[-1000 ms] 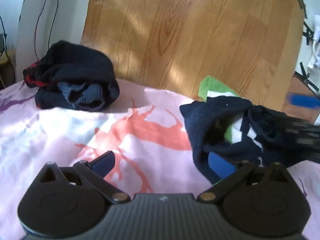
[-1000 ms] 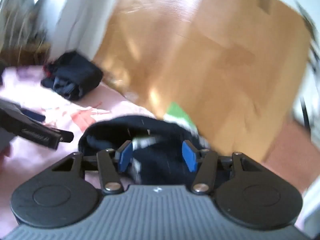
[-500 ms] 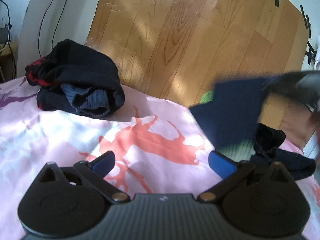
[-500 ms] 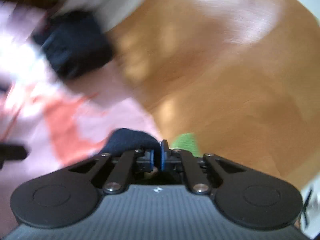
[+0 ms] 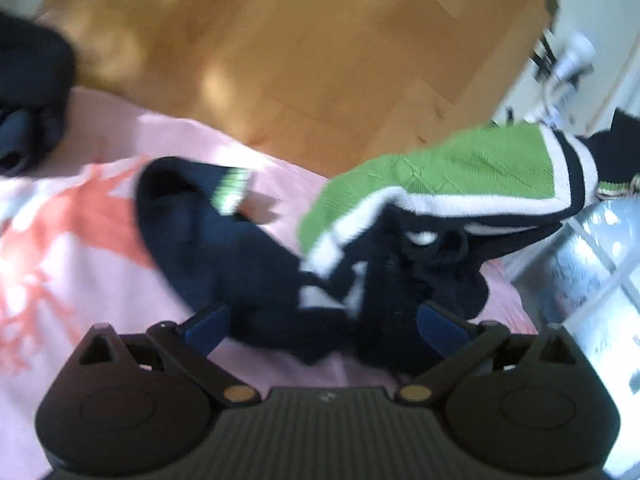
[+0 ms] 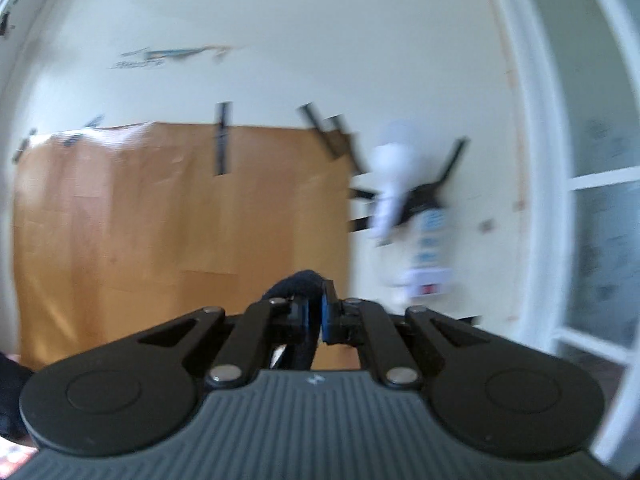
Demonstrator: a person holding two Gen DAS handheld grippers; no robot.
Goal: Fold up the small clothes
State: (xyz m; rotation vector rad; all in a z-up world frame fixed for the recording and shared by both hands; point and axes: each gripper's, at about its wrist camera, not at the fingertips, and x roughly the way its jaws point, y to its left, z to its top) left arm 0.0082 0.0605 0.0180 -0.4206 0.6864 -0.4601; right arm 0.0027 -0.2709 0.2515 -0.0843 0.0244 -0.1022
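Observation:
A small navy garment with green and white panels (image 5: 440, 168) hangs stretched from the upper right down onto the pink printed sheet (image 5: 60, 240). Its navy part (image 5: 224, 248) lies on the sheet between my left gripper's blue pads. My left gripper (image 5: 324, 326) is open, low over the cloth. My right gripper (image 6: 314, 316) is shut on a navy fold of the garment (image 6: 298, 282) and points up at the wall; the rest of the garment is hidden below it.
A dark folded pile (image 5: 28, 92) sits at the sheet's far left edge. A wood-grain board (image 5: 280, 60) stands behind the sheet and shows in the right wrist view (image 6: 160, 208). A white window frame (image 6: 560, 200) is at the right.
My right gripper has closed on the garment and lifted it up and to the right, tilting toward the wall. My left gripper has moved right, over the trailing navy part.

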